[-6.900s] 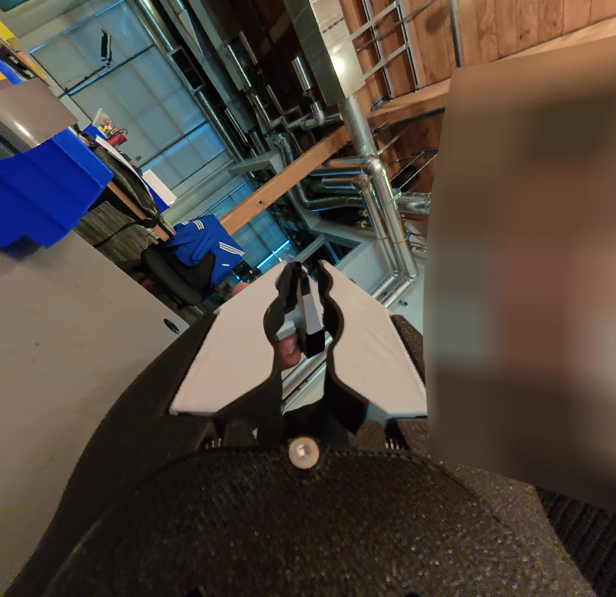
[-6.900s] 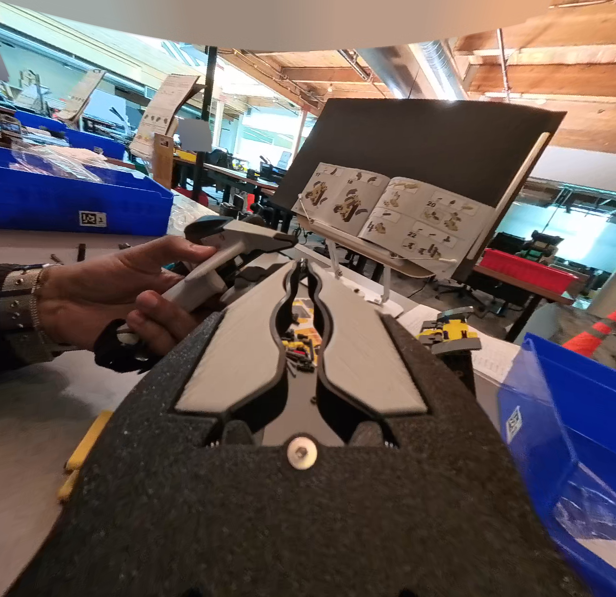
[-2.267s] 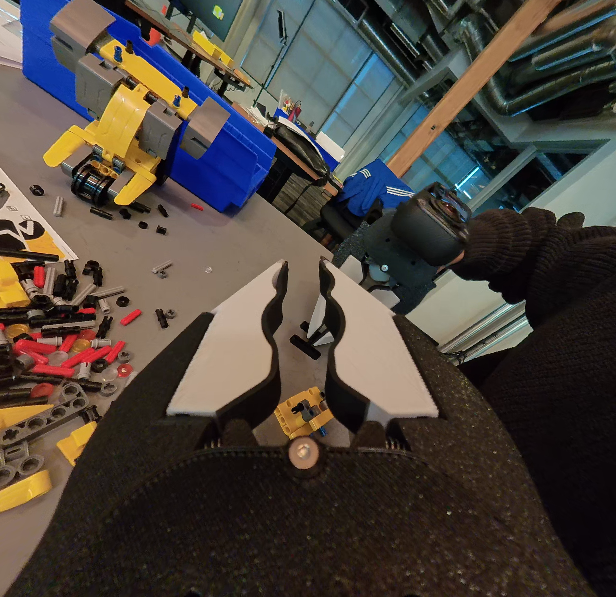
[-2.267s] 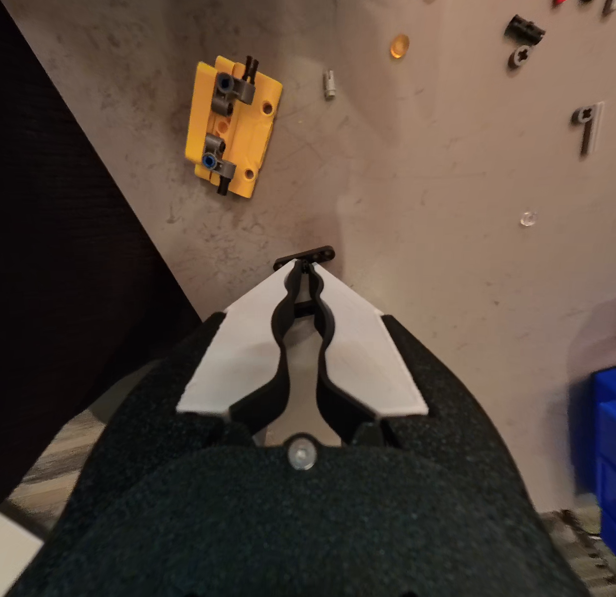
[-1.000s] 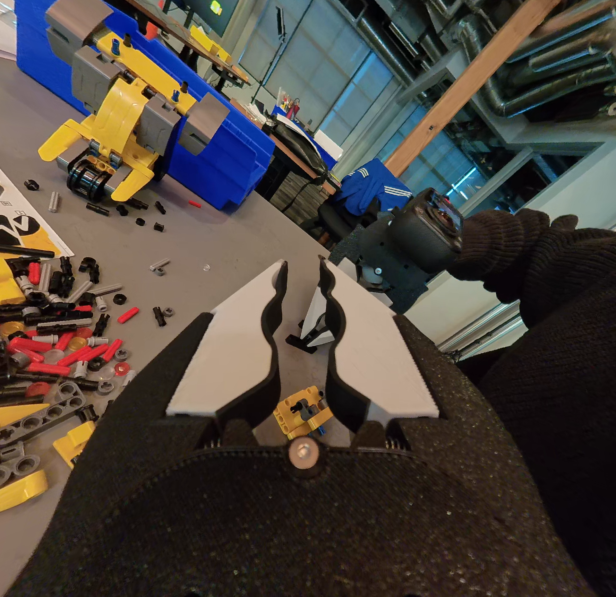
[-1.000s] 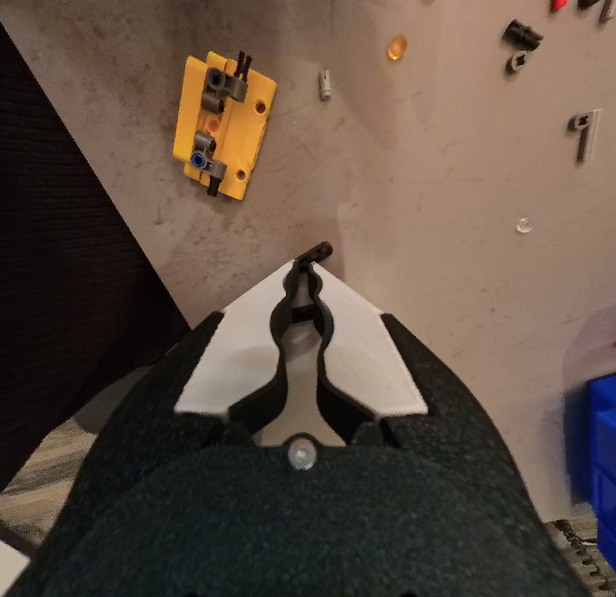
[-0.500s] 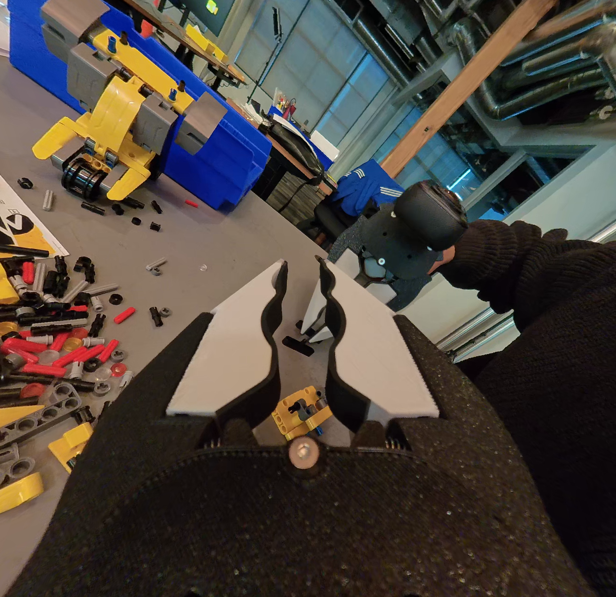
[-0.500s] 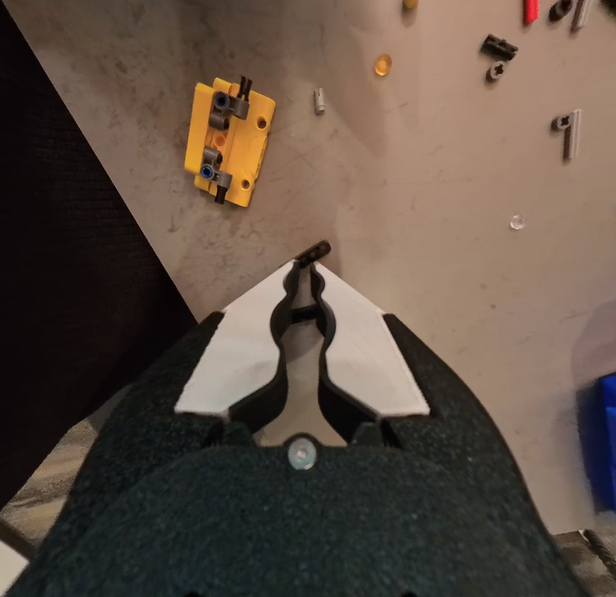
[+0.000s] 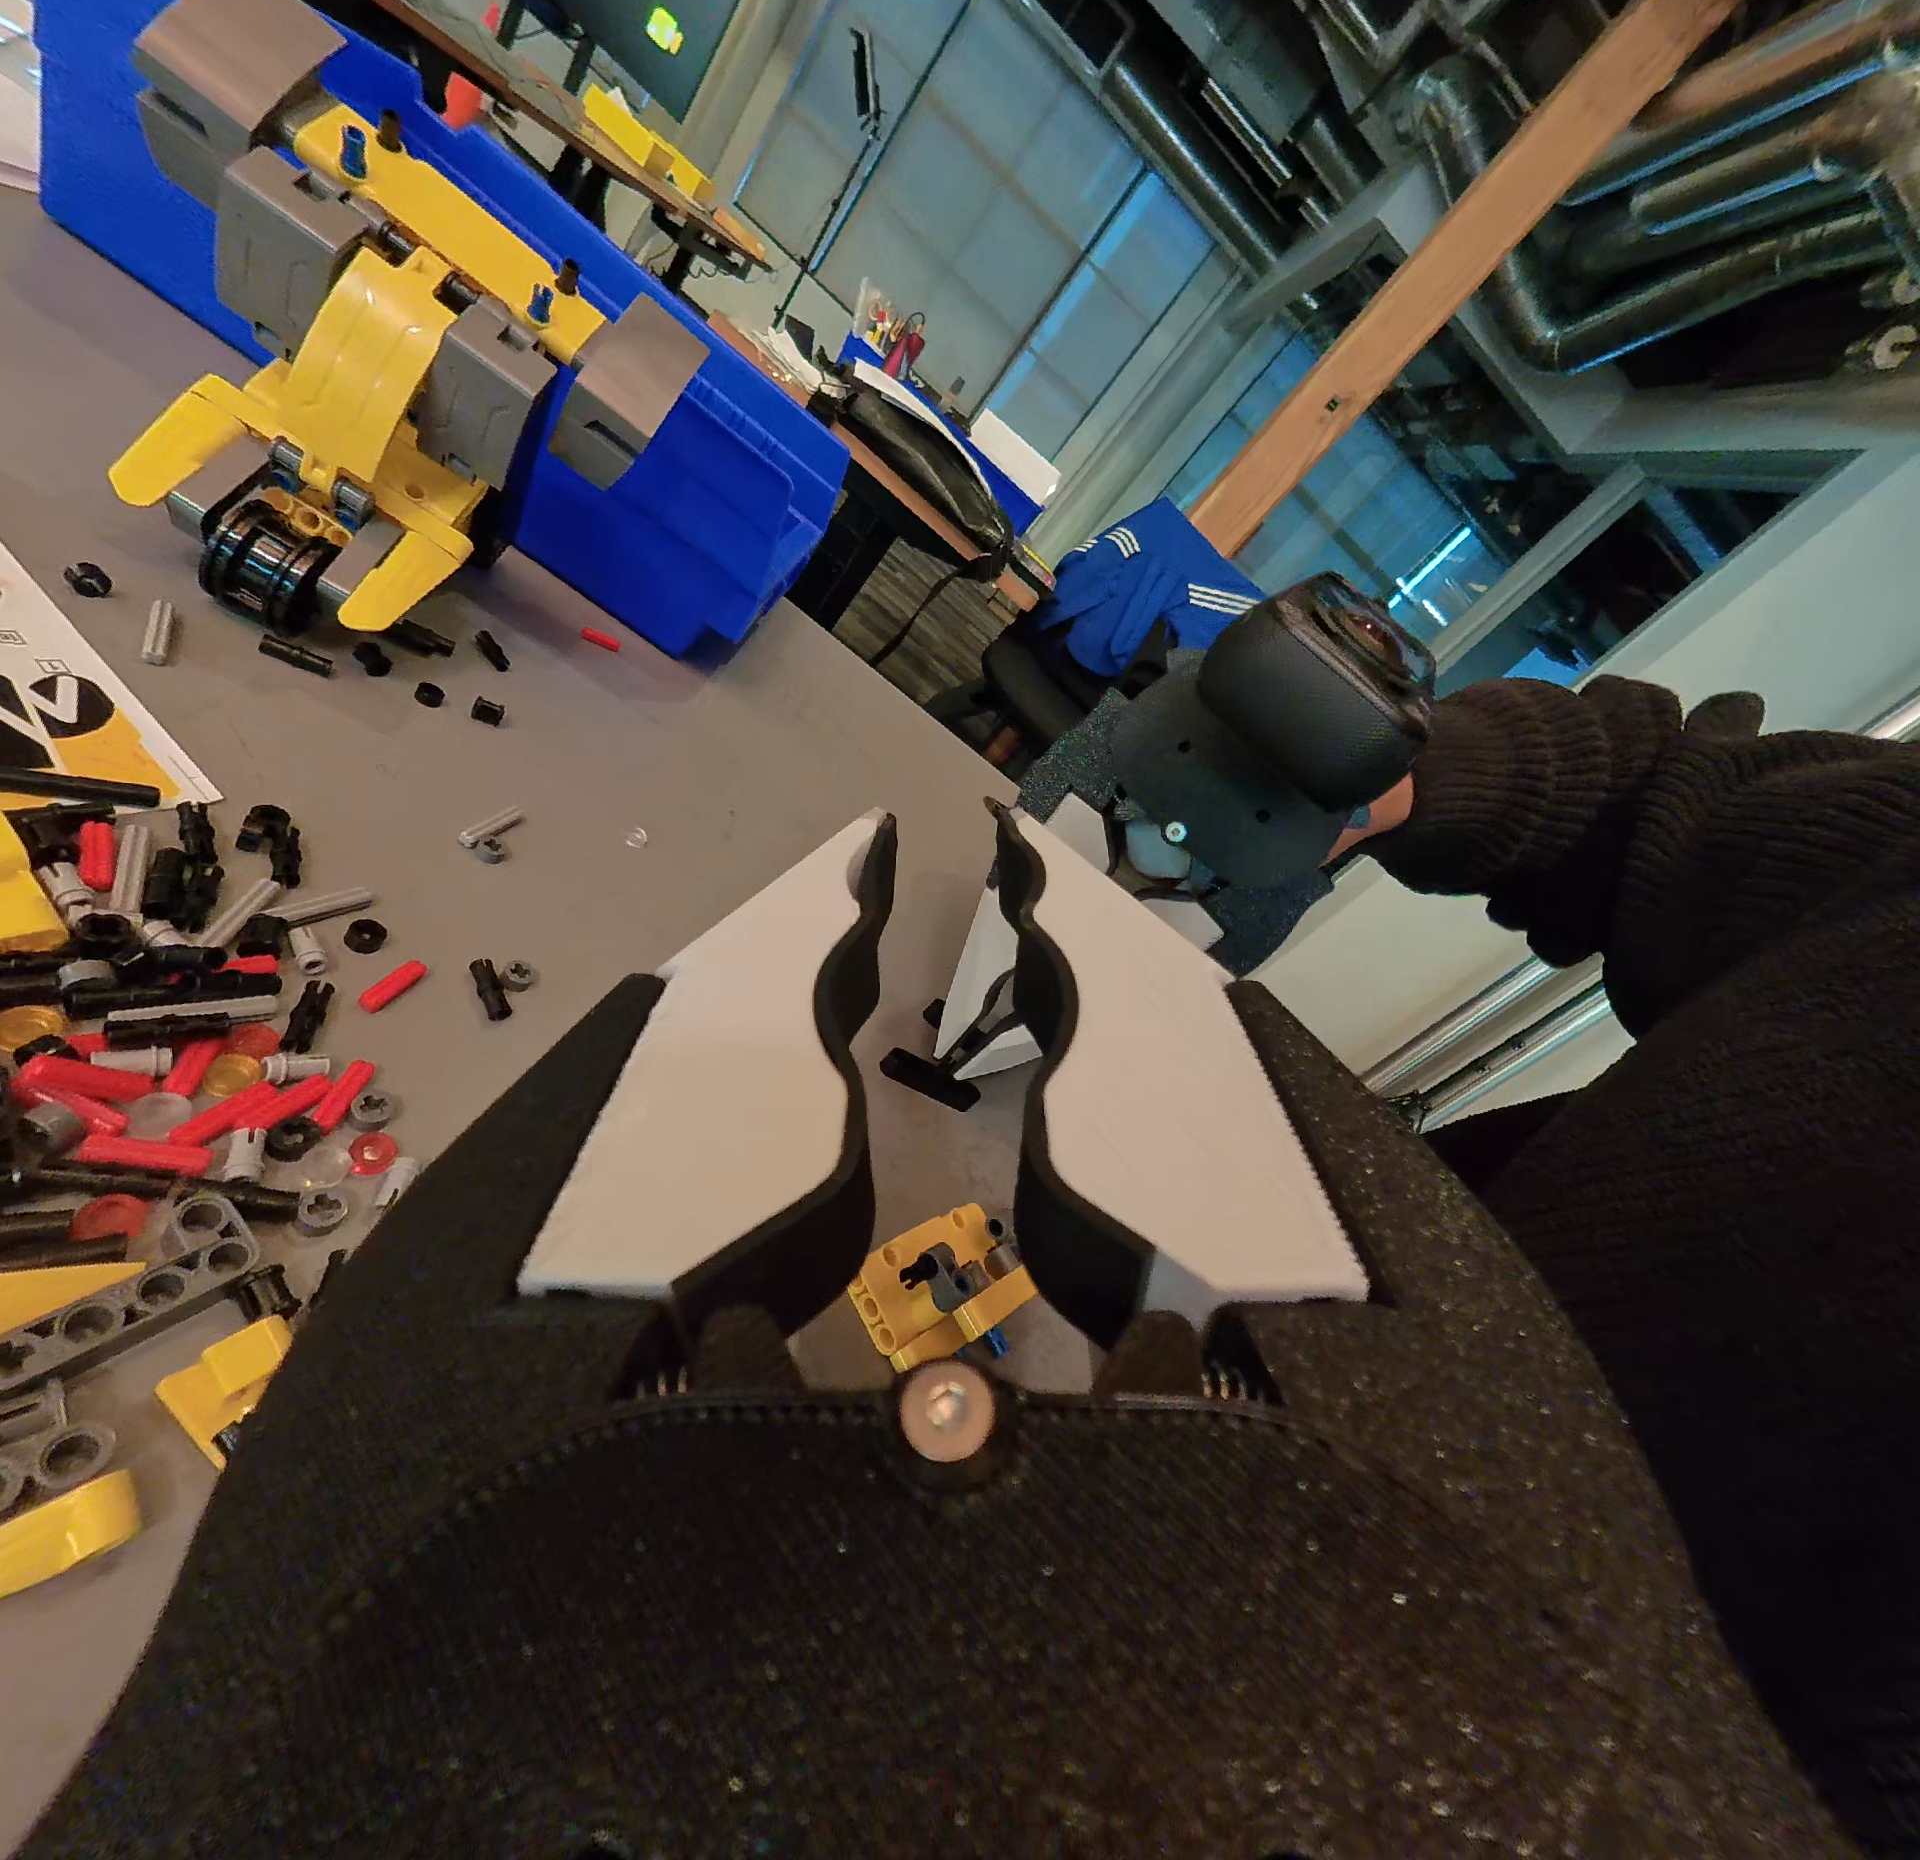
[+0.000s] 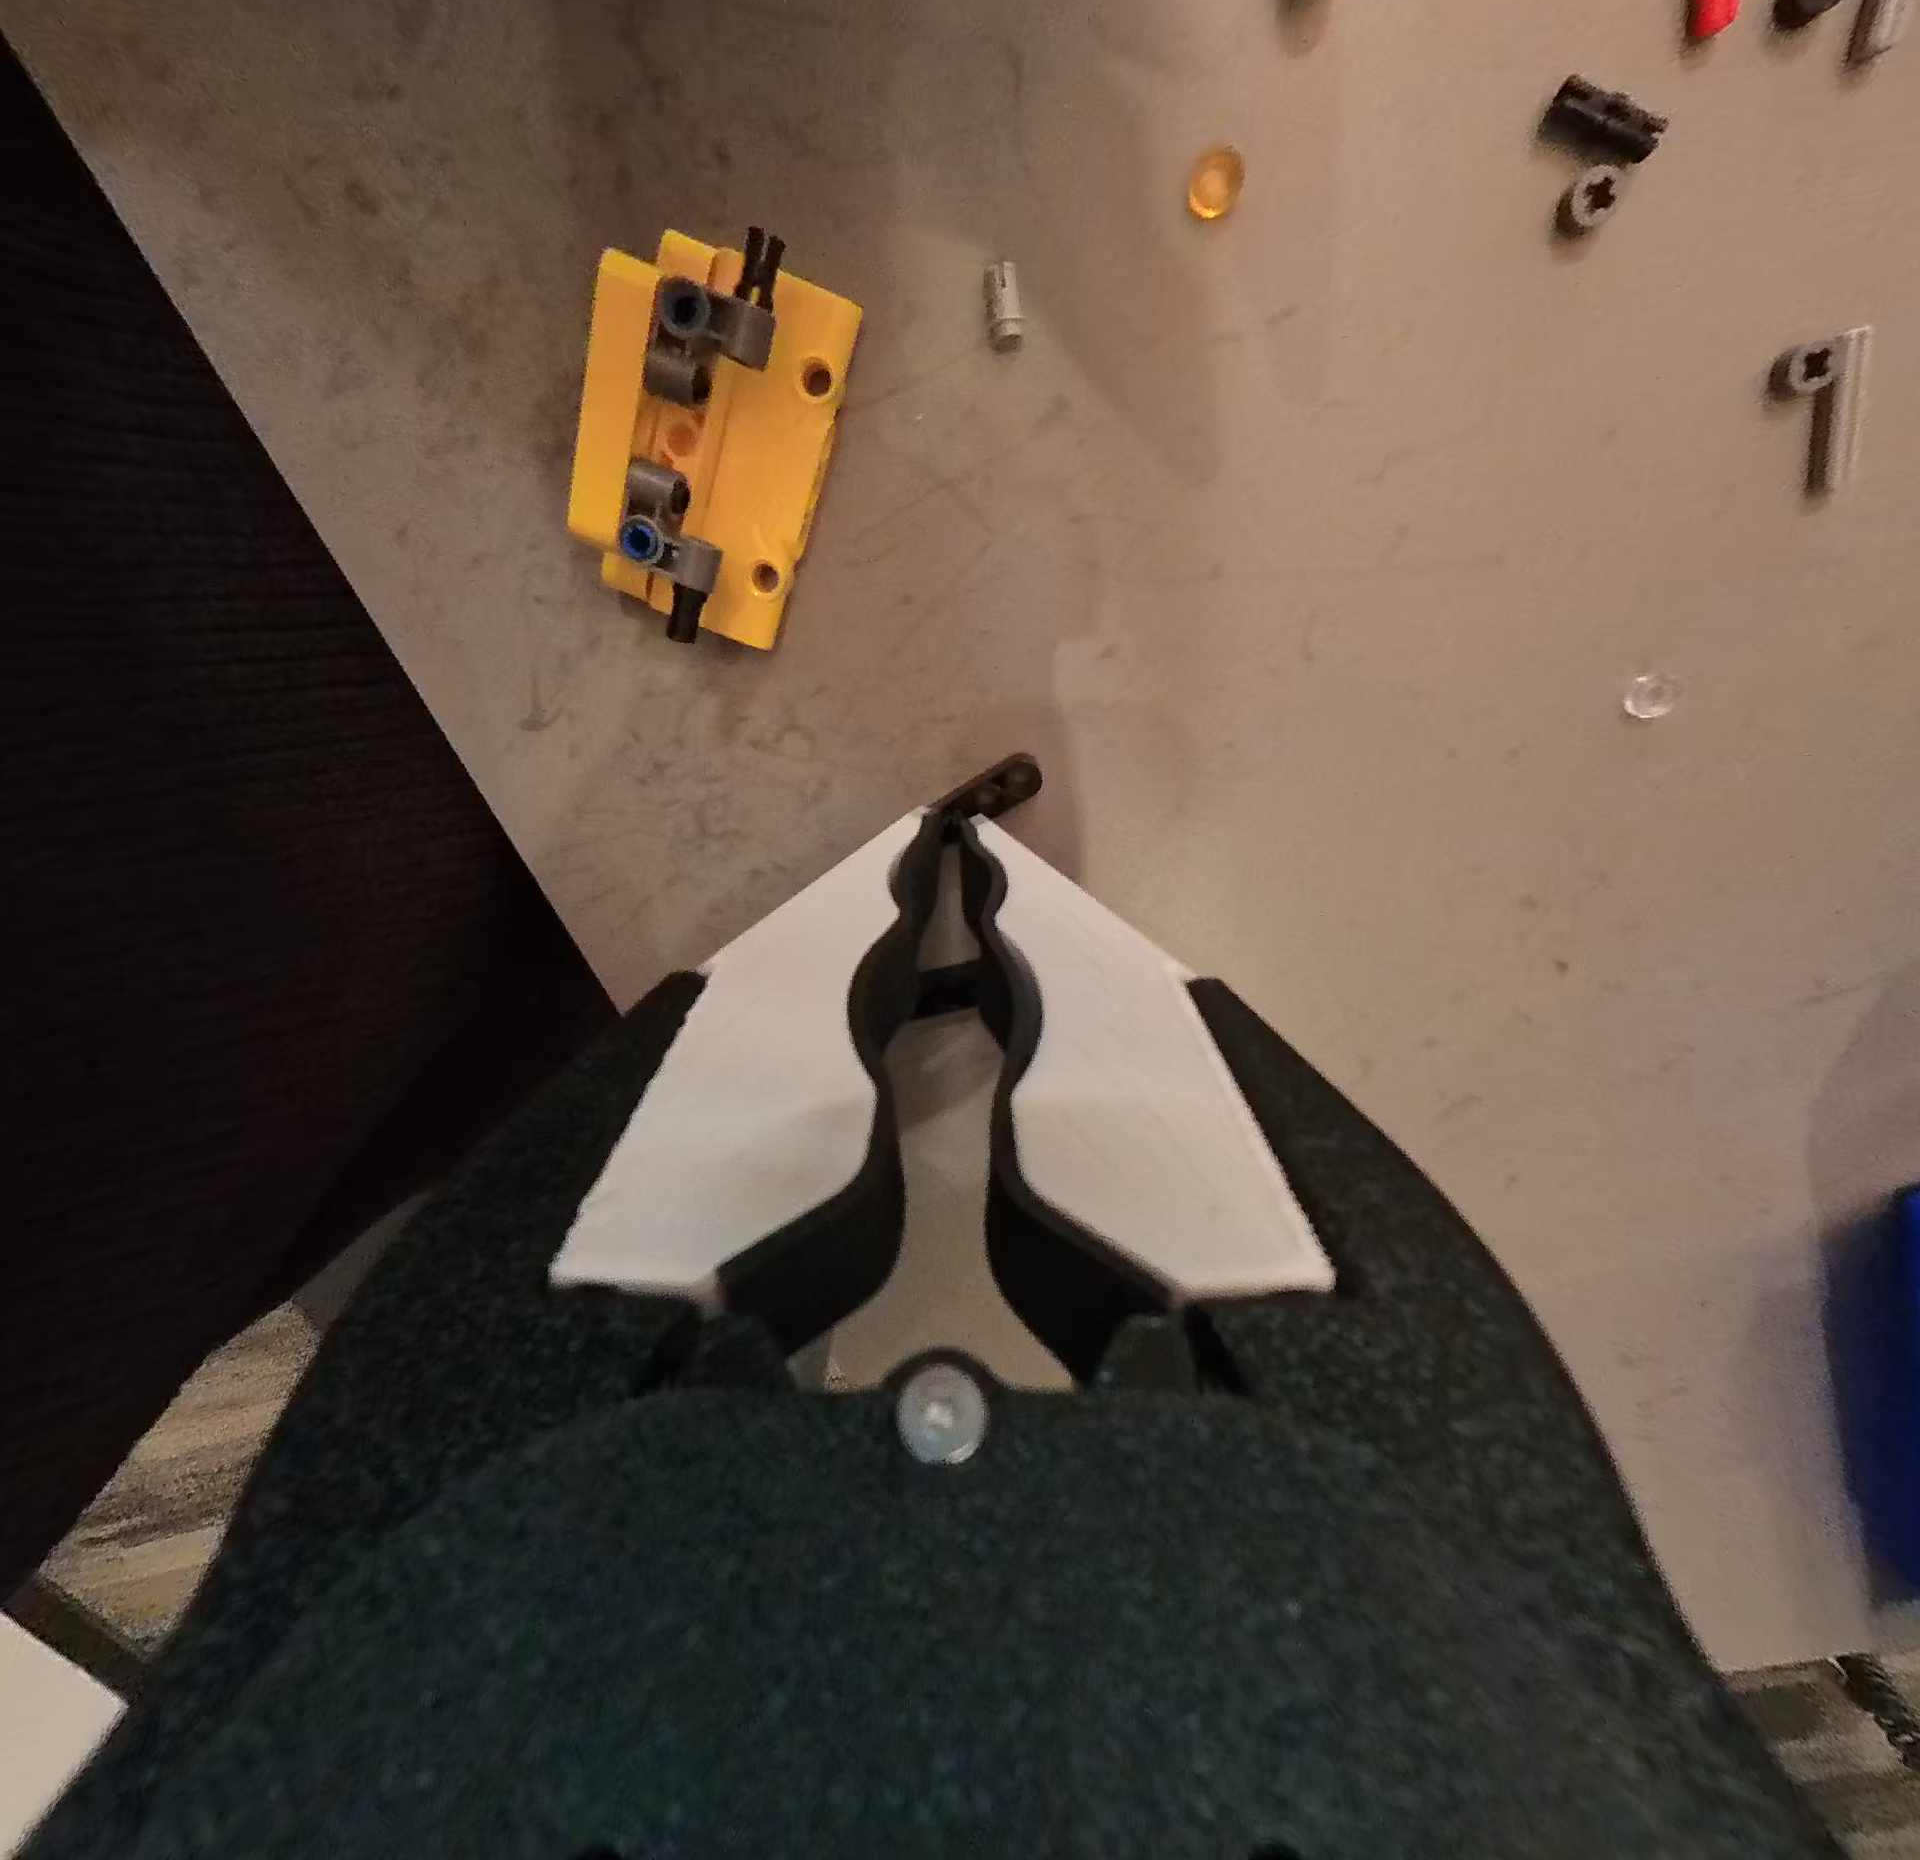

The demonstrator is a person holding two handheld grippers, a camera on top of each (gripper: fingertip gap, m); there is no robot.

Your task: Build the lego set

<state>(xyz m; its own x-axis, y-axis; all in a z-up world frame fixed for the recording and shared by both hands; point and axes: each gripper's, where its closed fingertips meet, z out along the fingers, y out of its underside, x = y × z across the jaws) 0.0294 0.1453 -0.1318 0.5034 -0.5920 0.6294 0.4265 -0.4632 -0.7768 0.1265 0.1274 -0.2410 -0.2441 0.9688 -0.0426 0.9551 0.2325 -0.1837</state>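
Observation:
My left gripper point(image 9: 940, 821) is open and empty, held low over the grey table point(image 9: 644, 771). A small yellow plate assembly with grey connectors and black pins point(image 9: 940, 1280) lies under it, between the finger bases. My right gripper point(image 10: 951, 823) is shut on a short black beam point(image 10: 997, 784), which sticks out slantwise past the tips just above the table. In the left wrist view the right gripper's fingers point(image 9: 987, 989) hold that beam point(image 9: 928, 1075) just beyond my left tips. The yellow assembly point(image 10: 717, 449) lies ahead and left of the right gripper.
A yellow and grey model point(image 9: 384, 387) stands against a blue bin point(image 9: 675, 501) at the far left. A pile of red, black and grey parts point(image 9: 156, 1031) lies on the left. Loose pins and studs point(image 10: 1214, 184) lie scattered ahead. Another blue bin point(image 10: 1891, 1395) is at the right edge. The gap from one gripper's tips to the other's is roughly 15 cm.
Over the last second both grippers shifted only slightly. The black beam in the right gripper has turned from level to slanted. Earlier the left gripper pointed up at the ceiling; now it looks across the table.

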